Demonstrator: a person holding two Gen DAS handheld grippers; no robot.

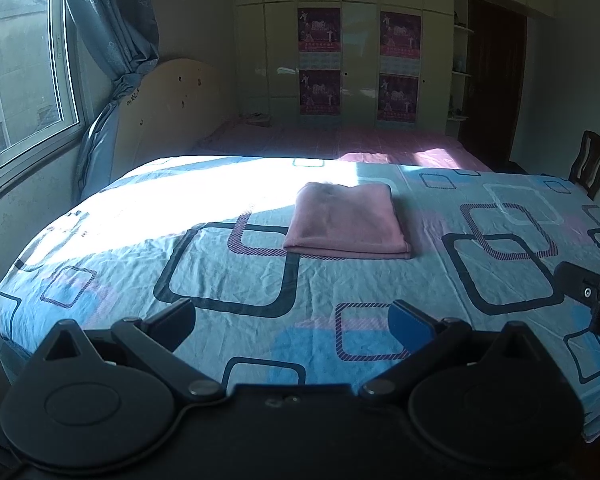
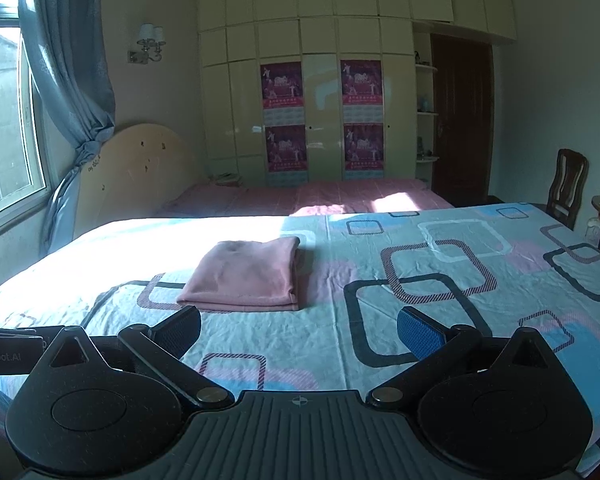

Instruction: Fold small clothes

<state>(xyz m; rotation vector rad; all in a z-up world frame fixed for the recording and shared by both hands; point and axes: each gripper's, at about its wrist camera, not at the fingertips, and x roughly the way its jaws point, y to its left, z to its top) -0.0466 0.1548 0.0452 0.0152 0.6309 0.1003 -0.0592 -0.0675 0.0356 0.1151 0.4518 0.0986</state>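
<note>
Patterned bed point(image 1: 228, 264) carries the pink garment point(image 1: 346, 222), mid-sheet, already a squared stack, looks folded. Left gripper point(image 1: 294, 320) and right gripper point(image 2: 300, 328) hover near, fingers wide apart, empty. Best practice: press edges flat, avoid dragging layers.

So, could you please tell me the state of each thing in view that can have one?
pink cloth: folded into a neat rectangle, lying flat on the bedsheet.
left gripper: open, empty, held off from the cloth.
right gripper: open, empty, held off from the cloth.
curtain: tied back.
door: shut.
</note>
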